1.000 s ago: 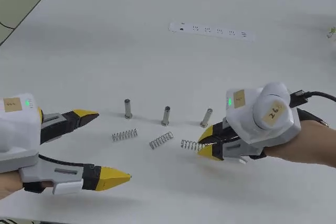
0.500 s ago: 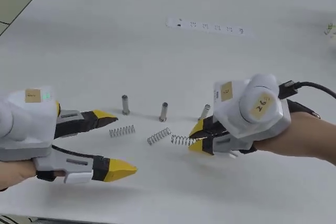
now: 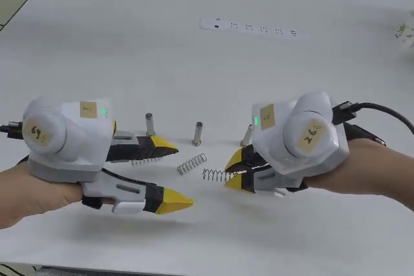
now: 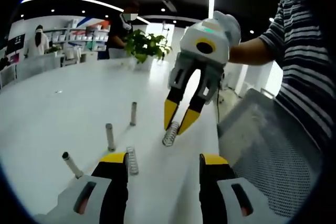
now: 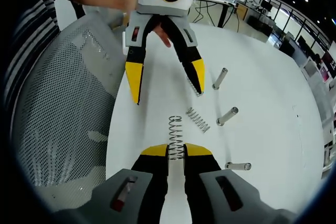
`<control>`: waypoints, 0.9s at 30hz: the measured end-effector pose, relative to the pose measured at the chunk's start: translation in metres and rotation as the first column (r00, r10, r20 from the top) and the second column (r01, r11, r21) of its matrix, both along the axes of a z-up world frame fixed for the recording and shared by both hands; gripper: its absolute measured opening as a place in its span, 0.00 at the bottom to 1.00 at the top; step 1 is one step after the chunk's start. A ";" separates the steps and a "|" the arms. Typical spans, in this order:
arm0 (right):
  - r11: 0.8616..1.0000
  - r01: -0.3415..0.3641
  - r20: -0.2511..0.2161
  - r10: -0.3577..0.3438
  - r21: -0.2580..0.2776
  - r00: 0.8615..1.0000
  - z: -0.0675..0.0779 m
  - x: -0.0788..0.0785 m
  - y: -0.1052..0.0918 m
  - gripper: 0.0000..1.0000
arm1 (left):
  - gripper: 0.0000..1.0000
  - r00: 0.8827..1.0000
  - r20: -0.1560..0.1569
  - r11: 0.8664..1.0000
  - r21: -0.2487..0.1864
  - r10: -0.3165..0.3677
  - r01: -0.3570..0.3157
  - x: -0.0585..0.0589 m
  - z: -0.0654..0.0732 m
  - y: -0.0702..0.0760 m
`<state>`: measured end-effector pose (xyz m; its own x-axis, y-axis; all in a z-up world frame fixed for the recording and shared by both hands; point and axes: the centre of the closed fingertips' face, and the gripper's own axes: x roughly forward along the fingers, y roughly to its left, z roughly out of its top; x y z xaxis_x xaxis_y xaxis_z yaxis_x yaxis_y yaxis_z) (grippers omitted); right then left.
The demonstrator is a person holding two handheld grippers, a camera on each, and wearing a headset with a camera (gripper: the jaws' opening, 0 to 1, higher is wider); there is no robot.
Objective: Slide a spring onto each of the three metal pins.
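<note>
Now | right gripper [image 5: 176, 151] fingers clamped on spring [image 5: 176, 127] end, rest jutting forward | left gripper [image 4: 163, 157] fingers apart

White table [image 3: 129, 43] — three upright pins [image 3: 198, 133], two springs [image 3: 192, 163], likely a power strip [image 3: 255, 29]

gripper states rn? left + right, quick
Left gripper: open, holding nothing.
Right gripper: closed on a spring.
</note>
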<state>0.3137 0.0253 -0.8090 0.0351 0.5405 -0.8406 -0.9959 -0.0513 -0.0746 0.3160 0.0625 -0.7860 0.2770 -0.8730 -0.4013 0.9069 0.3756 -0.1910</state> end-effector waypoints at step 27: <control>1.000 -0.021 0.024 0.021 0.002 0.999 0.012 0.001 0.002 0.08 | 0.16 0.997 0.028 0.997 -0.038 -0.073 0.074 0.004 0.003 -0.033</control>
